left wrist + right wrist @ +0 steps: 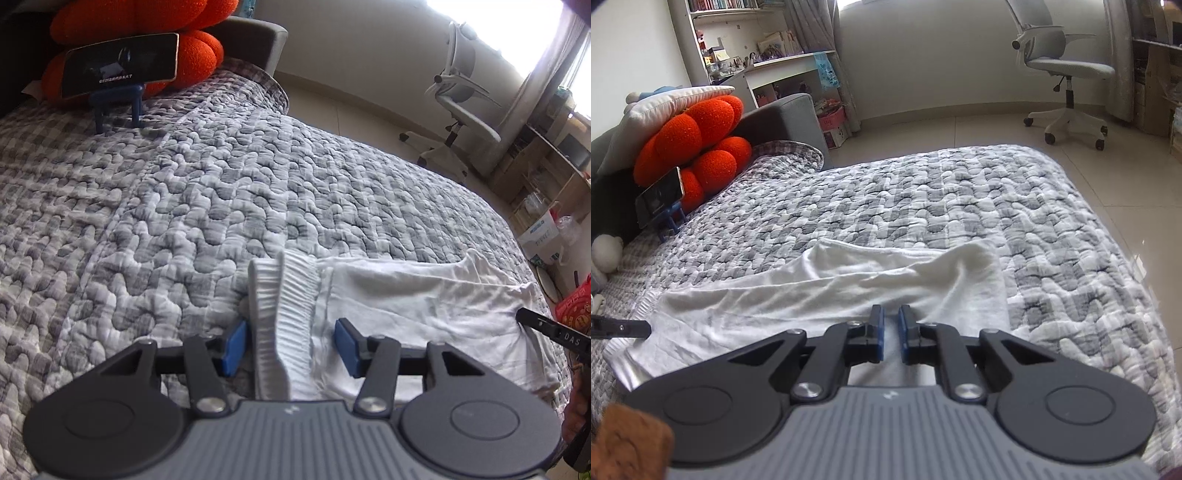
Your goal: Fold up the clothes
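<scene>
White garment [827,295] lies partly folded on the bed [221,184]. Left hand-held gripper [291,341] wide astride the ribbed band [291,314]; right hand-held gripper [891,334] narrow, empty — next grasp needs an edge.

White letters "DAS" on the black gripper finger [554,330] at right edge, phone screen caption unreadable

The left gripper [291,343] hovers with its blue pads spread wide on either side of the ribbed waistband [284,314] of a white garment [424,306], which lies flat on a grey quilted bedspread [221,192]. A phone [120,64] leans on an orange cushion [195,51].
</scene>
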Demonstrator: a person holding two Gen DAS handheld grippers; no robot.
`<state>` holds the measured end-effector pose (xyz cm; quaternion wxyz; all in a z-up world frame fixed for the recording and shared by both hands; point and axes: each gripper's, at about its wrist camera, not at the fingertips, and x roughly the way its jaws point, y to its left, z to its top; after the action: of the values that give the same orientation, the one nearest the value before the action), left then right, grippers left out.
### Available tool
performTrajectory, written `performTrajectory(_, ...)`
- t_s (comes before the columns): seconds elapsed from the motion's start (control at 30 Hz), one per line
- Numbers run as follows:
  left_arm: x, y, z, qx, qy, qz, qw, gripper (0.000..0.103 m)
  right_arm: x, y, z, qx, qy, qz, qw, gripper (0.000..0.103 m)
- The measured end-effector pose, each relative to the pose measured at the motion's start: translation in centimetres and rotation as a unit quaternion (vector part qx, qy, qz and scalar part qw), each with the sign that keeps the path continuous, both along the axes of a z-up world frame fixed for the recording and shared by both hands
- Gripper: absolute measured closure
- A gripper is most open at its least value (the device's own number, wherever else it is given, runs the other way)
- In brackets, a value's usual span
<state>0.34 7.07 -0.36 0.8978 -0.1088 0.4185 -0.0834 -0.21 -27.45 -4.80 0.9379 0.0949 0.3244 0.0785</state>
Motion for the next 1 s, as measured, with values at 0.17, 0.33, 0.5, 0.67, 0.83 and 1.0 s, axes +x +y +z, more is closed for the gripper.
performTrajectory(0.17, 0.0, 0.3, 0.0, -0.003, 0.002, 0.0, 1.0, 0.053, 1.7, -1.6, -0.3, -0.007, 0.005, -0.02, 1.0, 0.09)
performTrajectory(0.33, -0.1, 0.5, 0.2, -0.002, 0.003, 0.001, 1.0, 0.054, 3.2, -3.1, -0.3, 0.012, 0.009, -0.043, 0.999, 0.101)
performTrajectory(0.5, -0.3, 0.5, 0.8, 0.01, -0.013, 0.004, 0.9999, 0.056, 4.1, -2.8, -0.4, -0.008, 0.009, -0.038, 0.999, 0.095)
performTrajectory(0.67, 0.2, 1.3, 0.4, 0.0, -0.002, 0.014, 0.9999, 0.056, 4.7, -2.6, -0.3, -0.011, 0.009, -0.043, 0.999, 0.1)
performTrajectory(0.83, 0.4, 1.9, 0.9, -0.02, -0.009, 0.019, 0.9996, 0.057, 3.2, -0.6, 0.0, -0.02, 0.003, -0.015, 1.0, 0.086)
performTrajectory(1.0, 0.5, 0.9, -0.2, -0.001, -0.003, 0.009, 1.0, 0.064, 1.4, 1.7, -0.3, -0.02, 0.003, 0.035, 0.999, 0.086)
